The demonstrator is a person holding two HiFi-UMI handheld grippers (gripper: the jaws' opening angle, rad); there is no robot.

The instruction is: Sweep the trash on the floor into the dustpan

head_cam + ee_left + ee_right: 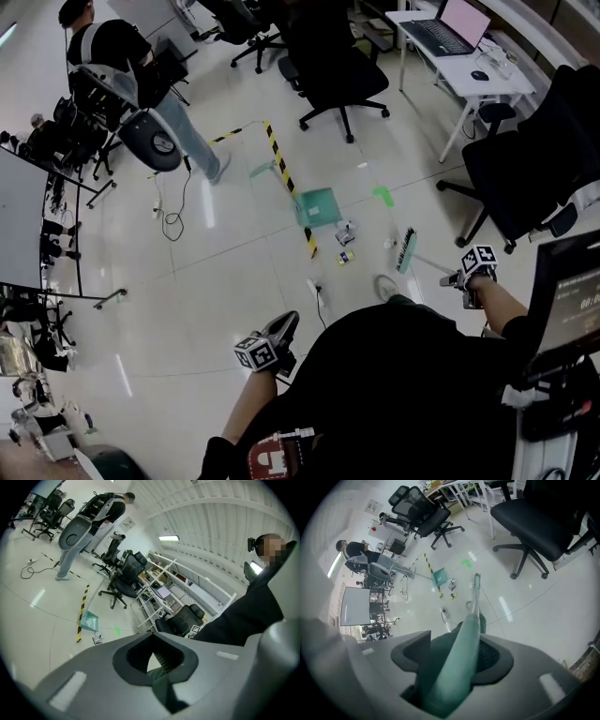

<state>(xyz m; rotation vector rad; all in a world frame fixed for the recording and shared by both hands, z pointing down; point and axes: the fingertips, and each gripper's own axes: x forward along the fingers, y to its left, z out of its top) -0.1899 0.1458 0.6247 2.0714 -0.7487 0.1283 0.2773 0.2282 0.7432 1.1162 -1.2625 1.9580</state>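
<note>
A green dustpan [319,207] stands on the white floor beside a striped tape line; it also shows far off in the left gripper view [89,620] and the right gripper view [440,577]. Small bits of trash [345,233] lie just in front of it, between it and the broom head [405,250]. My right gripper [459,278] is shut on the pale green broom handle [471,616], which runs down to the broom head [477,579] on the floor. My left gripper [284,328] hangs low at my left side, away from the dustpan, its jaws [153,660] shut.
Yellow-black tape [289,185] crosses the floor by the dustpan. Office chairs [337,80] stand behind it, another black chair [525,169] is at my right, and a desk with a laptop [448,33] is at the back right. A person [141,75] stands far left. A cable [319,298] lies near my feet.
</note>
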